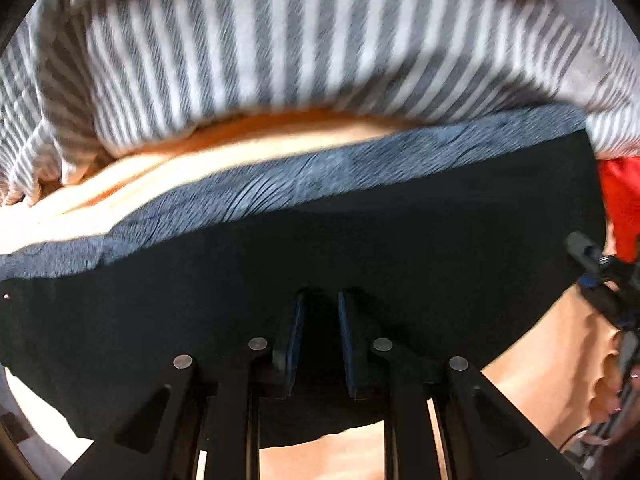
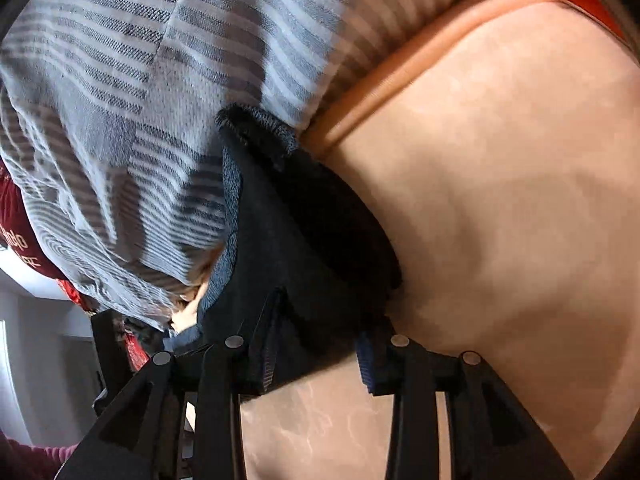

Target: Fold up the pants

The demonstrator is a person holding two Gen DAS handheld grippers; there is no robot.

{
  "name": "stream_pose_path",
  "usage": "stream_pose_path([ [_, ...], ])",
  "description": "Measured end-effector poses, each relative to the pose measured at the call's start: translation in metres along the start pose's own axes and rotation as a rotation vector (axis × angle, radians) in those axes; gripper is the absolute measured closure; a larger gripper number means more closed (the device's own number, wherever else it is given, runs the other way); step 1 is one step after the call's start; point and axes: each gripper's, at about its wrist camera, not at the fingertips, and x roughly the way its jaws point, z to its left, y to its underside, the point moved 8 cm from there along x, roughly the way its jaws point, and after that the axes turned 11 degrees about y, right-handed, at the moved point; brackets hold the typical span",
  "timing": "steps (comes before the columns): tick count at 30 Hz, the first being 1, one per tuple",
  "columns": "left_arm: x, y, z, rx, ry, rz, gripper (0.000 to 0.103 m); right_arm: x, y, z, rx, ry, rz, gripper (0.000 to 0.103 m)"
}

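Observation:
The black pants [image 1: 320, 248] with a blue-grey inner band [image 1: 304, 176] fill the lower half of the left wrist view. My left gripper [image 1: 322, 312] has its fingers close together with black cloth between them. In the right wrist view the pants [image 2: 304, 232] hang bunched, their blue-grey band [image 2: 272, 128] on top. My right gripper [image 2: 320, 344] is shut on a bunch of the black cloth. The right gripper also shows at the right edge of the left wrist view [image 1: 600, 272].
A grey and white striped cloth [image 1: 280, 40] lies behind the pants, also in the right wrist view [image 2: 160, 80]. The tan tabletop [image 2: 500, 200] spreads to the right. A red cloth [image 1: 624, 200] lies at the right edge.

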Motion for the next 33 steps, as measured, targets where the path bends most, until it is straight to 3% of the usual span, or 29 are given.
stream_pose_path([
  [4, -0.003, -0.016, -0.035, 0.043, 0.032, -0.024, 0.084, -0.005, -0.003, -0.004, 0.072, -0.031, 0.008, 0.065],
  [9, 0.007, -0.032, -0.084, 0.083, 0.084, -0.032, 0.084, -0.027, 0.007, -0.027, 0.096, 0.047, -0.046, 0.059],
  [13, 0.028, -0.047, -0.128, 0.070, 0.147, -0.034, 0.084, -0.027, -0.006, -0.032, 0.116, -0.018, -0.058, 0.057],
  [16, 0.046, -0.055, -0.153, 0.108, 0.141, -0.033, 0.084, -0.016, -0.013, -0.023, 0.087, -0.014, -0.058, 0.057],
  [20, 0.062, -0.062, -0.173, 0.138, 0.115, -0.041, 0.084, -0.014, -0.016, -0.037, 0.184, -0.045, -0.014, 0.082],
  [25, 0.055, -0.055, -0.226, 0.254, 0.134, -0.029, 0.084, -0.035, -0.011, -0.021, 0.174, -0.146, -0.001, 0.088],
  [27, 0.048, -0.053, -0.240, 0.292, 0.143, -0.044, 0.103, -0.047, -0.007, -0.002, 0.118, -0.157, 0.003, 0.089],
  [29, 0.038, -0.054, -0.256, 0.286, 0.161, -0.054, 0.103, -0.059, -0.005, 0.005, 0.097, -0.141, -0.010, 0.089],
  [33, 0.017, -0.053, -0.280, 0.314, 0.173, -0.065, 0.103, -0.085, 0.001, 0.000, 0.177, -0.215, -0.017, 0.089],
])
